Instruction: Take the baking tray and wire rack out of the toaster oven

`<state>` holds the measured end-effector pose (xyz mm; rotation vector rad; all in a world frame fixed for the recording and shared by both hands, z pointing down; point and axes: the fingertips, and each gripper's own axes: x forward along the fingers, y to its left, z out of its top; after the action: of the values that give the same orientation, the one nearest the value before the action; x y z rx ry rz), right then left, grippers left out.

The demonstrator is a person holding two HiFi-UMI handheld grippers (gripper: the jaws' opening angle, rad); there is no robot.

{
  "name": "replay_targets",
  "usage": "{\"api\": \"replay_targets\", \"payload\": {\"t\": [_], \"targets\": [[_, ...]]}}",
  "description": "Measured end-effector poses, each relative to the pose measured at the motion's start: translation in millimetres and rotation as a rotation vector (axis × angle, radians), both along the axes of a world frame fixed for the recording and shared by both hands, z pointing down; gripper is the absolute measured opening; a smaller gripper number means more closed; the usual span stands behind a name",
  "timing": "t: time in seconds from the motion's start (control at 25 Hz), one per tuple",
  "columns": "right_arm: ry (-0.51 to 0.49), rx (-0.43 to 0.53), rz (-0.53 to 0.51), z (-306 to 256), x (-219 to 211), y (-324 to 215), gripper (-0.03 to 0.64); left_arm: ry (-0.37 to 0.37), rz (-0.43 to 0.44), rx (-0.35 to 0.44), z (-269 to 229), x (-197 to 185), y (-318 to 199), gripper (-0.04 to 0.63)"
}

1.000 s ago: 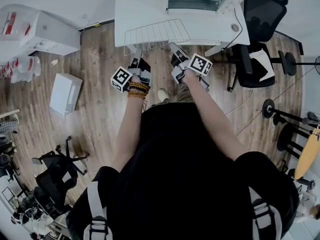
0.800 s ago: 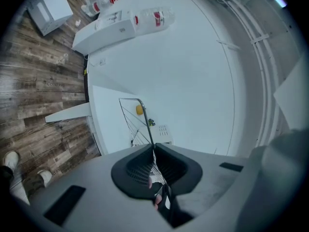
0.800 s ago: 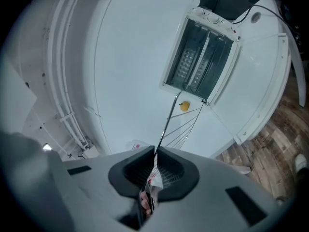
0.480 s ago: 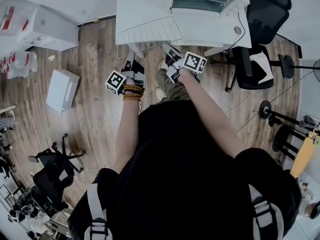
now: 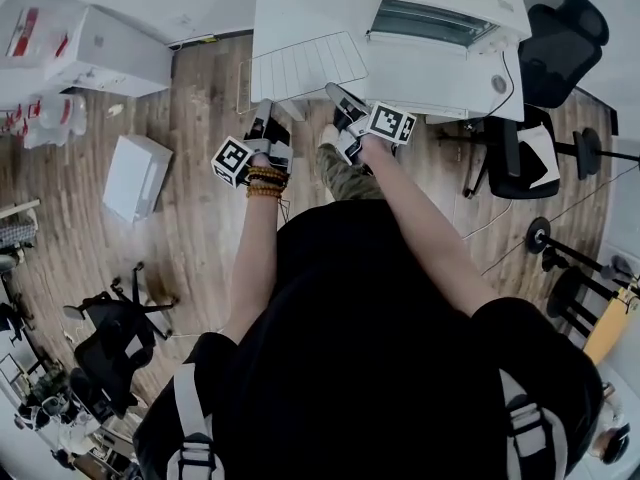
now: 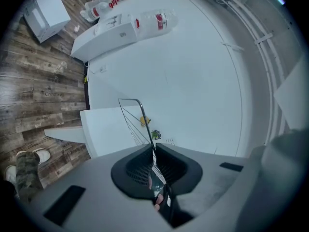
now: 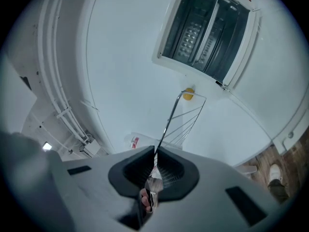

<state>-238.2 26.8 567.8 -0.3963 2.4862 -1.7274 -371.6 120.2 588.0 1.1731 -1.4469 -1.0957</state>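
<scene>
Both of your grippers are clamped shut on the near edge of the wire rack (image 5: 305, 66), the left gripper (image 5: 263, 110) at its left end and the right gripper (image 5: 335, 93) at its right end. In the head view the rack lies roughly flat over the front part of the white table (image 5: 290, 8), just left of the toaster oven (image 5: 440, 28) and fully outside it. Its long axis runs across the picture from one gripper to the other, and its thin rods point away from you. The left gripper view shows the rack edge-on, as a wire frame rising from between the closed jaws. That view also takes in the wooden floor (image 6: 29, 95) and your shoe (image 6: 36, 154), which the right gripper view barely shows. The right gripper view alone looks at the oven's dark front, with a small yellow object (image 7: 188, 94) on the table below it. Whether the baking tray sits inside cannot be told.
</scene>
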Motion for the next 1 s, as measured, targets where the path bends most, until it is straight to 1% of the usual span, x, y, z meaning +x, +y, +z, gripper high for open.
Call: {"api": "replay_targets", "payload": {"t": [0.12,0.24,0.4,0.52,0.6,0.72,0.84,1.0], "targets": [[0.009,-0.015,-0.003,5,-17,-14,0.038,0.004,0.006,-0.007,4,-17,-15,0.034],[0.023,-0.029,-0.005,13,-33,-27,0.038,0.004,0.009,-0.038,12,-35,-29,0.034],[0.041,-0.057,0.01,24,-46,-47,0.038,0.023,0.016,-0.064,22,-50,-52,0.034],[0.057,-0.088,0.035,33,-51,-62,0.039,0.02,0.044,-0.086,29,-57,-69,0.034],[0.072,-0.118,0.056,42,-52,-71,0.04,0.003,0.077,-0.108,34,-59,-80,0.034],[0.102,-0.18,0.088,59,-53,-77,0.04,-0.006,0.127,-0.164,48,-60,-89,0.034],[0.146,-0.24,0.107,79,-53,-80,0.04,0.025,0.173,-0.239,68,-61,-94,0.035],[0.227,-0.304,0.097,102,-53,-78,0.04,0.082,0.203,-0.338,93,-58,-91,0.035]]}}
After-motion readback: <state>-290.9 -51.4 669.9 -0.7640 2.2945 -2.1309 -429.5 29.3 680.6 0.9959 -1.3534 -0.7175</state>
